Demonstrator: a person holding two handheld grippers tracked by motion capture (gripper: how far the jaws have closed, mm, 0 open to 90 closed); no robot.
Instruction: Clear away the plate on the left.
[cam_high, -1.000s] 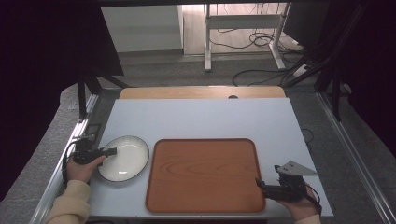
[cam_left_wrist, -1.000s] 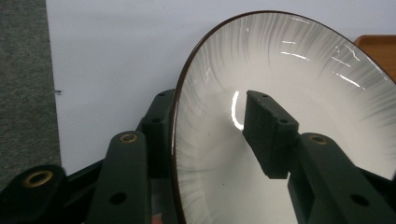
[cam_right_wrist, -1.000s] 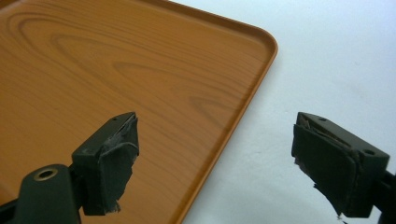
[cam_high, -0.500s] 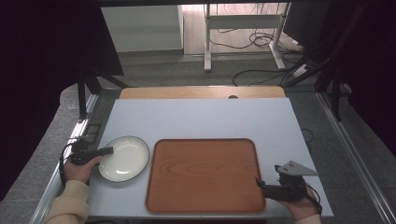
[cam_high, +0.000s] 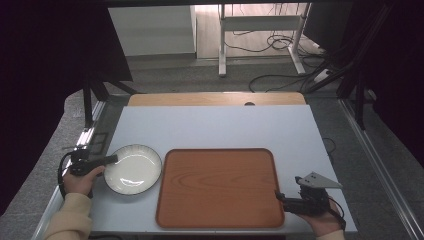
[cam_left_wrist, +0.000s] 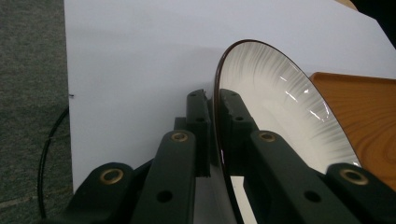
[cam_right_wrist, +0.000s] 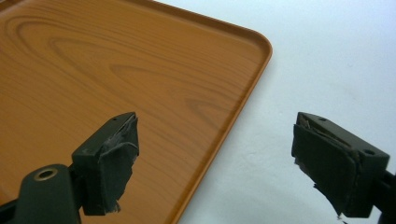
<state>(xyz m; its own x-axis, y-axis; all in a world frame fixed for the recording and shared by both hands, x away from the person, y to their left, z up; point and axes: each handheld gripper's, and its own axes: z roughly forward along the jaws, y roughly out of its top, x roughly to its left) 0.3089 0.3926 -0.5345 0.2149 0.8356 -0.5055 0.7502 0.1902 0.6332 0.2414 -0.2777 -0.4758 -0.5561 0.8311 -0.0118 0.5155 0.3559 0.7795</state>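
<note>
The jaws of your left gripper (cam_left_wrist: 214, 105) are clamping the rim of the white plate (cam_left_wrist: 275, 100): one is pressing on the outer side of the dark edge, the other on the ribbed inner face, and they have just been closing with that rim between them. In the high view you are holding that gripper (cam_high: 113, 159) at the plate's (cam_high: 134, 169) left edge, with the plate lying on the table (cam_high: 215, 127) just to the left of the wooden tray (cam_high: 218, 185), near its edge; whether the two are touching is not clear. In the left gripper view the plate is showing almost edge-on, with the tray (cam_left_wrist: 369, 112) beyond it.

Your left hand (cam_high: 80, 179) is sitting left of the plate, the forearm coming in from the bottom and the gripper lying low and pointing across toward the tray.

Your right gripper (cam_right_wrist: 215, 154) is standing wide open over the tray's (cam_right_wrist: 93, 70) near right corner, one jaw above the wood, the other above the bare table (cam_right_wrist: 336, 56), holding nothing. In the high view it (cam_high: 278, 196) is lying level, pointing left at that corner.

Compared with a second ago, the plate is lying in much the same place beside the tray, and your right gripper is showing no change.
</note>
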